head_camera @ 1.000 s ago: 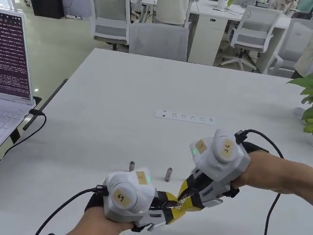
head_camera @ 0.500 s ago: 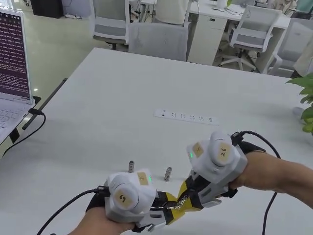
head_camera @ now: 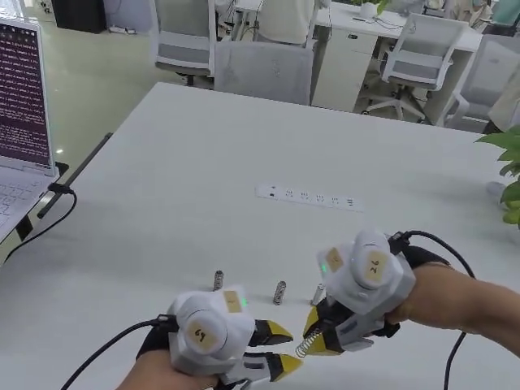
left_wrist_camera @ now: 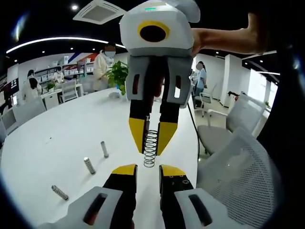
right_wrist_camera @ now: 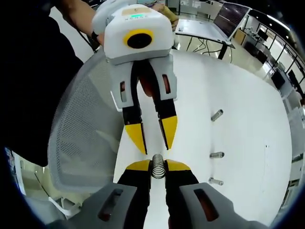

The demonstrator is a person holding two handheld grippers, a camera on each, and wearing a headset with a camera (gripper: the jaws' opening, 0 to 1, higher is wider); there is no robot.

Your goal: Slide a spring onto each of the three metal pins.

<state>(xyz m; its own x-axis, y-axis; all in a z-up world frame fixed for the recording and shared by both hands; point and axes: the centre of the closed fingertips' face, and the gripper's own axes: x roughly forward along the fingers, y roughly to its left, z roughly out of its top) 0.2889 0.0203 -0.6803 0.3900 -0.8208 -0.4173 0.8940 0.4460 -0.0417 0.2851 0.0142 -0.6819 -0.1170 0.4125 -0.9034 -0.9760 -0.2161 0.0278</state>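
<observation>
One spring, and it is now riding in my right hand-held gripper alone, pinched across its coils between the yellow tips and held low over the desk. Half a second ago both hand-held grippers were meeting tip to tip on it; now my left hand-held gripper is backing off toward me, jaws spread apart, nothing between them. I am reading that as the handover being finished: the right side is owning the spring, and the threading is not yet begun.

Counting as I go. Three are standing in a loose row just beyond the grippers: the left pin, the middle pin, and the right pin, which is sitting just beside my right hand-held gripper. In the left gripper view the left and middle ones are looking ribbed, as if coils are already on them, while the right one is looking smooth; they are too small for me to be sure. If so, the right pin is the one waiting for this spring. Farther back, one white power strip is lying flat, and one open laptop is glowing at the desk's left edge.
</observation>
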